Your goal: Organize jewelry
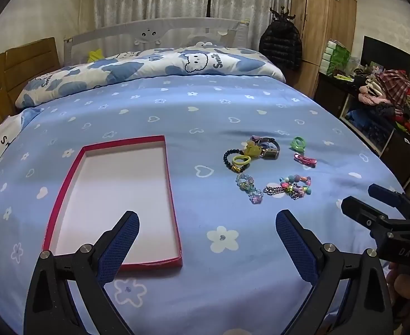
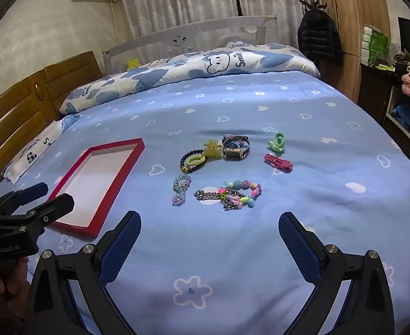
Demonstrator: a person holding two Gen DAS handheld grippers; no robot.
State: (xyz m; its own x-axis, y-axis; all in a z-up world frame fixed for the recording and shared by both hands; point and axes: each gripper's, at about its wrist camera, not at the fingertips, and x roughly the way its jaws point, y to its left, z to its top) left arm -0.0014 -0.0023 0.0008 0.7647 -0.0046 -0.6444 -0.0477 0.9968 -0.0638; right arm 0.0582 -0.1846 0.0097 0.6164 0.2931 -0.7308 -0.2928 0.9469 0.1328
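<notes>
Left wrist view showed the left gripper (image 1: 207,224) spread wide and holding nothing, above the near end of one red-rimmed tray (image 1: 174,195) on the blue bedsheet (image 1: 205,106). Right of the tray lay the jewelry in a loose cluster: one dark bead bracelet (image 1: 227,157), one yellow hair tie (image 1: 241,160), one yellow claw clip (image 1: 251,148), one watch (image 1: 270,153), one green ring (image 1: 299,143), one pink hair clip (image 1: 305,159), one clear bead bracelet (image 1: 246,187) and one colourful charm bracelet (image 1: 291,187). The right gripper (image 2: 209,224) was likewise wide and empty, just short of the cluster.
</notes>
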